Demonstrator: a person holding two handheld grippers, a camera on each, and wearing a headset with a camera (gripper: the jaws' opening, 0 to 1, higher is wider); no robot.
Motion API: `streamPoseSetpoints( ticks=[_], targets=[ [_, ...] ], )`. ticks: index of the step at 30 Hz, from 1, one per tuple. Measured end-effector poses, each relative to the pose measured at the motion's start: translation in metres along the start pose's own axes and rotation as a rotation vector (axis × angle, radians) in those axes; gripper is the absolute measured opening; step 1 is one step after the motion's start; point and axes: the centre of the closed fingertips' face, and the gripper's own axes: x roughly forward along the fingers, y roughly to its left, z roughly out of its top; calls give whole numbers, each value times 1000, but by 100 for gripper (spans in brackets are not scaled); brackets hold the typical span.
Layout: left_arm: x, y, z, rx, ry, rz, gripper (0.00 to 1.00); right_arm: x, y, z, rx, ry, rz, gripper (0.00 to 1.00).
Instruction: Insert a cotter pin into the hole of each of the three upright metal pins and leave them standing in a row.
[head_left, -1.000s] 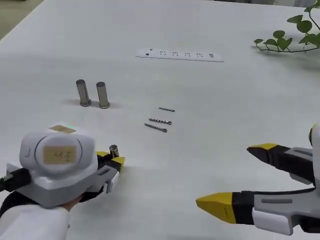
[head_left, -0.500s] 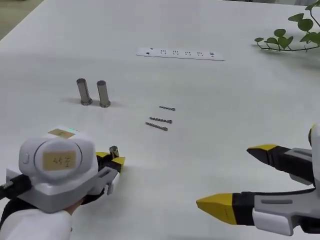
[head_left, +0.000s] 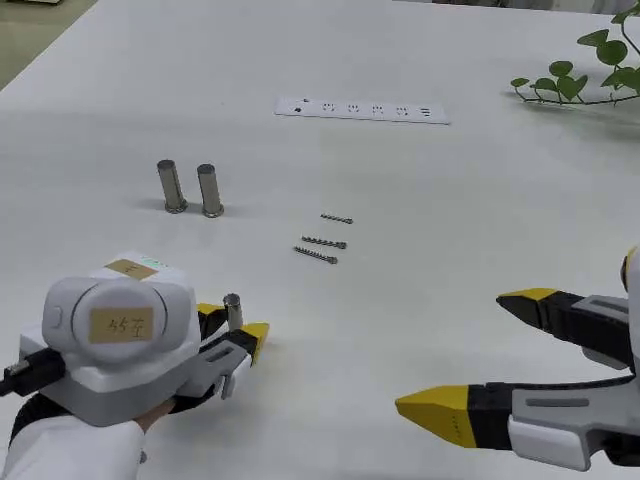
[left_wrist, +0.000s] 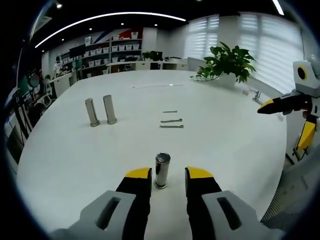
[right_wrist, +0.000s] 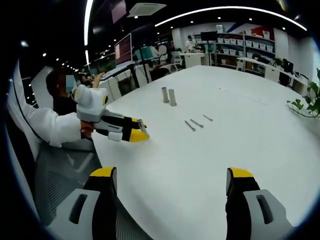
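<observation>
Left gripper (left_wrist: 168, 173) jaws have eased apart around the near metal pin (left_wrist: 162, 169), upright and apart from the far pair (head_left: 209, 188); right gripper (head_left: 468, 351) gapes empty; smooth, stiff, tippy steel likely best gripped mid-barrel.

white table (head_left: 480, 200), shelves (left_wrist: 122, 47), window blinds (left_wrist: 265, 35), ceiling strip lights (left_wrist: 115, 16)

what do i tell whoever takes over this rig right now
Left gripper: open, jaws either side of one upright grey metal pin standing on the white table, with slight gaps showing.
Right gripper: open, empty, over the table's near right.
Two other upright metal pins stand side by side farther back on the left.
Three thin metal cotter pins lie loose mid-table.
Done: no cotter pin inserted yet.
Left: all three insertions, then stand the pins in a row.
</observation>
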Motion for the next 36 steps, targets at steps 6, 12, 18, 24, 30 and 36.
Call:
streamPoseSetpoints(
  ticks=[6, 12, 18, 24, 30, 36],
  targets=[
    [-12, -4, 8, 6, -13, -57, 42, -2, -1, 0, -5, 4, -1, 88],
    [-29, -11, 23, 107, -32, -128, 47, -5, -4, -1, -11, 10, -11, 88],
    [-48, -30, 42, 136, -74, -273, 59, -4, -7, -1, -5, 15, -18, 88],
    [-67, -33, 73, 55, -201, -339, 72, -4, -7, 0, -8, 22, -18, 88],
    [-77, -29, 79, 74, -212, -342, 83, -3, -9, 1, -24, 36, -25, 88],
    [-88, -25, 71, 104, -187, -354, 92, -8, -18, 11, -35, 26, -44, 88]
  ],
)
